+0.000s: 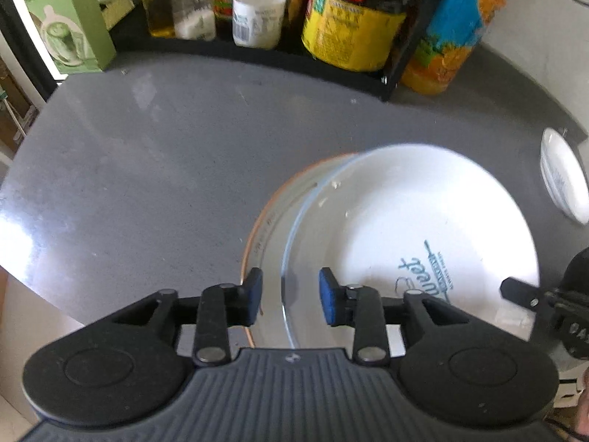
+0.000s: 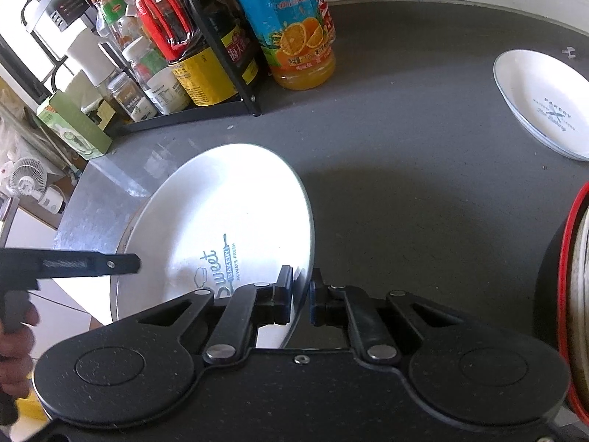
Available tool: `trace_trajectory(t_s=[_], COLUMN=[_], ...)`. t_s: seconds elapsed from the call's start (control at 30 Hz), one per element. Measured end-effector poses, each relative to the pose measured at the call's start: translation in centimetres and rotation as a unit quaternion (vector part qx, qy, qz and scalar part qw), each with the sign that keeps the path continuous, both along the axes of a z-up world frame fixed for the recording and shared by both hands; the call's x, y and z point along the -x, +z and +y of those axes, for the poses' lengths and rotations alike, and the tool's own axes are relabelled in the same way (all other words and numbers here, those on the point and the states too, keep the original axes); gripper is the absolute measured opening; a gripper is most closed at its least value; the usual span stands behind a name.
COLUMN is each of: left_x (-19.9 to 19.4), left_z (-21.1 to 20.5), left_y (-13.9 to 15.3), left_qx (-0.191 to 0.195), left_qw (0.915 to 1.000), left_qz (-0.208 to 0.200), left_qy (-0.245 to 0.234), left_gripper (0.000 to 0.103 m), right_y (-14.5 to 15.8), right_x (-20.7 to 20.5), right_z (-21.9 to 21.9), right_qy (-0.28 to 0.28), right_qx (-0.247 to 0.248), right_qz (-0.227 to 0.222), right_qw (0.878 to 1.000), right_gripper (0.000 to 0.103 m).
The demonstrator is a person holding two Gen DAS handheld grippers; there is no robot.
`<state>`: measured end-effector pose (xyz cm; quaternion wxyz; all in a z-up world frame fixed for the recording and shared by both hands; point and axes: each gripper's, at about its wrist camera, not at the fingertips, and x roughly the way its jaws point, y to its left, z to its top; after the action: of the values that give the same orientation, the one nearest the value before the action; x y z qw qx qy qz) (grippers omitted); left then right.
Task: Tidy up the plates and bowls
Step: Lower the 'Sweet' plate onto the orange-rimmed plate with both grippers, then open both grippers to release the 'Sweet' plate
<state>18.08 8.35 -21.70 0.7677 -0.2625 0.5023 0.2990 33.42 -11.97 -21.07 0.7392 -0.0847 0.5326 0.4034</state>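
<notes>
A white plate printed "Sweet Bakery" [image 2: 228,213] is held tilted over a larger orange-rimmed dish [image 1: 265,217] on the grey counter. My right gripper [image 2: 302,291] is shut on the plate's near right rim. On the other side my left gripper [image 1: 291,296] is open, its blue pads [image 1: 254,294] standing either side of the plate's [image 1: 405,213] left rim without touching it. A second white plate with a blue "Bakery" print [image 2: 545,110] lies flat at the far right, also seen as the small plate [image 1: 563,176] in the left wrist view.
A black rack [image 2: 206,110] of sauce bottles and jars lines the back, with an orange juice bottle [image 2: 298,37] beside it and a green box [image 1: 70,22] at its left end. A red-rimmed round object [image 2: 570,294] sits close on the right. The counter's edge [image 1: 22,258] falls away at left.
</notes>
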Motion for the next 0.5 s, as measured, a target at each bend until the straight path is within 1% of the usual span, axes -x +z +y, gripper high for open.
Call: trace_trajectory(t_s=[0.03,0.07,0.13,0.2,0.27,0.4,0.5], left_x=[0.1,0.1,0.2,0.2,0.3,-0.1,-1.6], left_z=[0.0,-0.1,-0.2,0.1,0.5,0.9,1.1], left_y=[0.3,0.6,0.7,0.3,-0.1,0.5,1.7], left_qx=[-0.007,-0.020,-0.046,-0.046,-0.043,-0.047,-0.048], left_qw=[1.0000,0.9998,0.9989,0.9987,0.9987,0.9987,0.9987], left_qz=[0.000,0.005,0.011,0.019,0.026,0.016,-0.002], left_qy=[0.000,0.000,-0.008,-0.009,-0.004,-0.014,-0.020], left_gripper=[0.041,0.050,0.057,0.058,0.058,0.058,0.058], right_y=[0.0,-0.1,-0.2,-0.5,-0.9,-1.8,-1.5], right_x=[0.1,0.1,0.3,0.6,0.7,1.2,1.0], right_z=[0.0,0.1,0.4,0.8,1.1,1.8,1.7], right_qy=[0.001,0.000,0.001,0.005,0.007,0.008,-0.006], right_qx=[0.002,0.005,0.009,0.014,0.018,0.028,0.027], right_qz=[-0.002,-0.001,-0.004,-0.011,-0.005,0.006,0.011], right_qw=[1.000,1.000,1.000,1.000,1.000,1.000,1.000], right_gripper=[0.009,0.009,0.010,0.012,0.012,0.015,0.016])
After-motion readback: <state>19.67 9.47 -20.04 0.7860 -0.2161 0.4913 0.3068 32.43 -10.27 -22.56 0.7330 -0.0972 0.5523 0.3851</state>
